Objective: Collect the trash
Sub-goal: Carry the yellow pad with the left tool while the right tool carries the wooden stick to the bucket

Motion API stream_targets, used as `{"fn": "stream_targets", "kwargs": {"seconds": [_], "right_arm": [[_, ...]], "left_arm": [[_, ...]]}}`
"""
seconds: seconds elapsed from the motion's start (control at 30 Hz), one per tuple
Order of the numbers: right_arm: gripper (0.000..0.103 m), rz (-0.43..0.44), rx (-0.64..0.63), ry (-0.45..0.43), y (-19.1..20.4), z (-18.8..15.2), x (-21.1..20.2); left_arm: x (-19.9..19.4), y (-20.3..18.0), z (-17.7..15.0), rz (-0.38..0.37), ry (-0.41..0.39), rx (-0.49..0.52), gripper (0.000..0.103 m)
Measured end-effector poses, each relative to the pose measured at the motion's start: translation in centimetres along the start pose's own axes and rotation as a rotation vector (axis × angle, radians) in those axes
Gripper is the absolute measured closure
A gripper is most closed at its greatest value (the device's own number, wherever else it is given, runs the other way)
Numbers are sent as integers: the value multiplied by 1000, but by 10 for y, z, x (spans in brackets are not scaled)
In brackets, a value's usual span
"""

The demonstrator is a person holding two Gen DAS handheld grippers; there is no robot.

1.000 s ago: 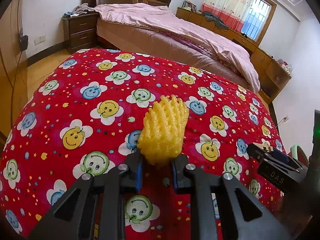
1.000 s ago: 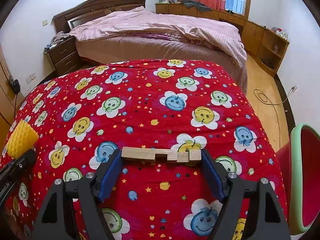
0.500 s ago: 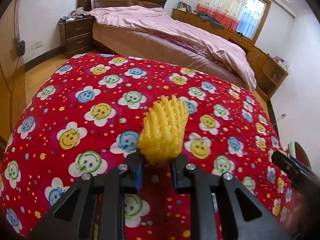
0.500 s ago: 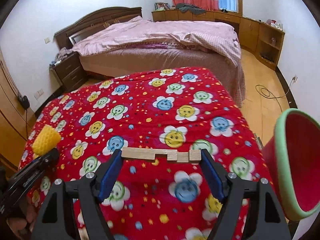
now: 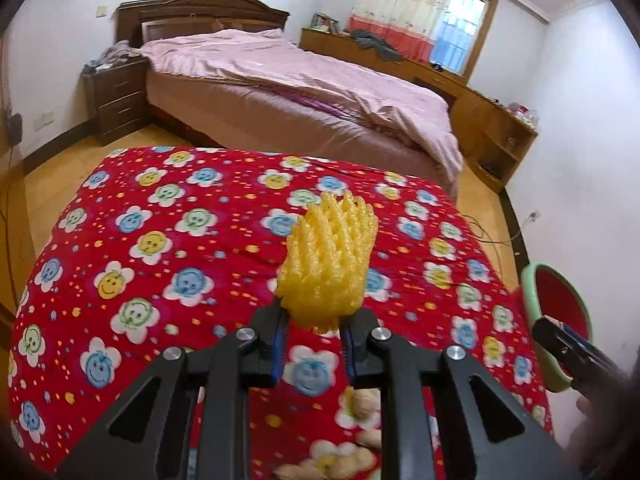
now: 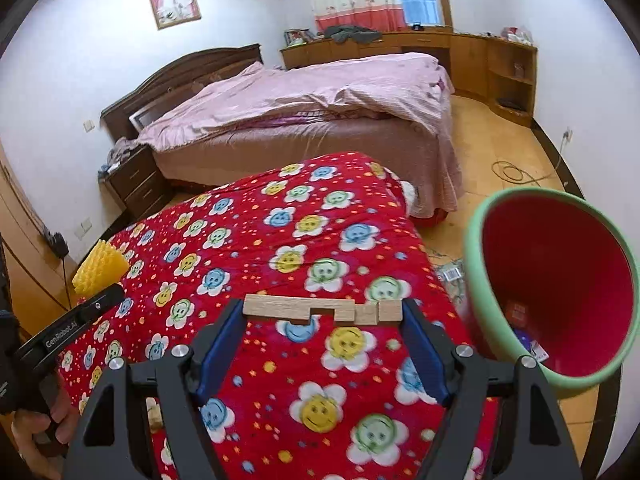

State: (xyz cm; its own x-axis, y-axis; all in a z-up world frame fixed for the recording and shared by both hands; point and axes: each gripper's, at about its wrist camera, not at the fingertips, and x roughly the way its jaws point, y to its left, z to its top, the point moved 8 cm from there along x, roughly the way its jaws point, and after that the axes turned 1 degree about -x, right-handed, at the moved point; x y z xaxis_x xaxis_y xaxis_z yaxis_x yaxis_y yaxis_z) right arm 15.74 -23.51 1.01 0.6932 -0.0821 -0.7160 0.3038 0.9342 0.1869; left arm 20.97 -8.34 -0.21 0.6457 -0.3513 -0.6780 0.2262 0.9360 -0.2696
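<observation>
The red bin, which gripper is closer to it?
Right. The right gripper, clamped on a wooden piece, sits just beside the red bin. The left gripper, holding yellow foam, is farther across the bed.

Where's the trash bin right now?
The trash bin stands on the floor off the right edge of the red flowered blanket, right of the wooden piece in the right gripper.

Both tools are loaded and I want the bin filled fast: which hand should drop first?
Probably right: its tool, gripping the wooden piece, is beside the red bin; the left's foam net sits farther away.
</observation>
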Motion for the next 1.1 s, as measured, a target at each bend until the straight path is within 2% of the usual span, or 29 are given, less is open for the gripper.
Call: {"fn": "stream_targets", "kwargs": {"seconds": [0.23, 0.6, 0.93, 1.1], "right_arm": [[24, 4, 69, -37, -31, -5, -27], [24, -34, 166, -100, -89, -11, -65], [24, -100, 267, -145, -151, -19, -90], [24, -110, 309, -153, -175, -23, -92]], "left_arm": [[-13, -39, -6, -33, -4, 59, 82], [-22, -109, -16, -99, 1, 179, 81], [-5, -175, -32, -198, 40, 286, 82], [9, -209, -43, -250, 84, 318, 82]]}}
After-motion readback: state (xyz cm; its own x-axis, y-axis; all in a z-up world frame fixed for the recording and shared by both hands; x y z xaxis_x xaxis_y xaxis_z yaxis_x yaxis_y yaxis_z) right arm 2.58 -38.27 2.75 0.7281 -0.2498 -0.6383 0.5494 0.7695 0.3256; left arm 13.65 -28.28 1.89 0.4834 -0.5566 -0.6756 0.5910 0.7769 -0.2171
